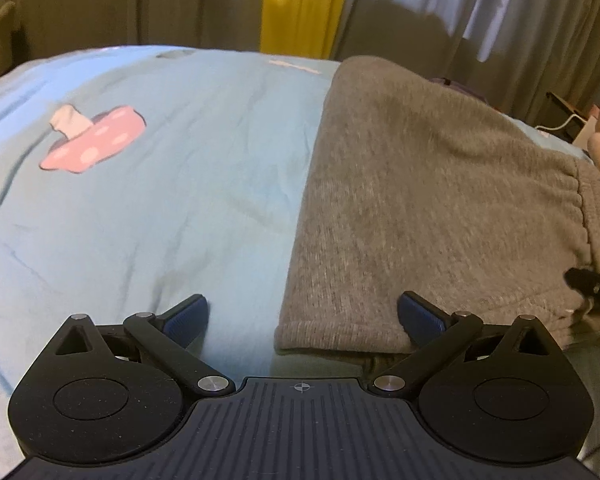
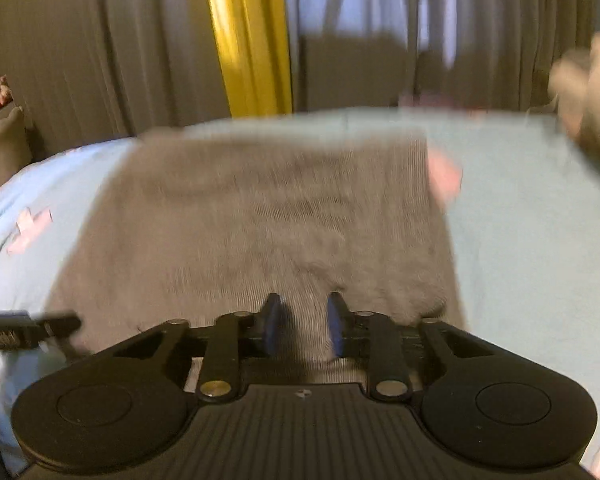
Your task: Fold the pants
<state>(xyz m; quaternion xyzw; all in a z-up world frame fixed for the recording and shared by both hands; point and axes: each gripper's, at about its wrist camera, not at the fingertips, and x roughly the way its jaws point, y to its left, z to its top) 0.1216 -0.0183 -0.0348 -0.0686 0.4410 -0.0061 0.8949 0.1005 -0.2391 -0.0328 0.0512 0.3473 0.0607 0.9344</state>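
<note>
On my left side, the left gripper [image 1: 302, 316] hangs with its jaws spread wide and nothing between them. Its left pad sits over bare light-blue bedsheet [image 1: 160, 220]; its right pad sits above the near-left corner of the grey sweatpants [image 1: 420, 200], whose folded hem edge lies just ahead of the tool and slightly to its right. A pink mushroom print [image 1: 96, 140] is well off ahead and to the left, clear of the work.

Moving right, the sweatpants stretch forward from both tools as a flat folded slab, the gathered waistband toward the right edge in the left view.

The right gripper [image 2: 304, 324] has its jaws drawn close together on a ridge of the grey fabric at the near edge; the cloth bunches between the blue pads, so I judge it pinched, though motion blur softens the view.

To do this fold well, I judge the left tool should drop onto the near corner and bite through all layers before I lift further. Both corners should rise together and travel forward evenly, keeping the edge taut so the far end stays square. Lifting one-sided risks dragging the stack askew.
</note>
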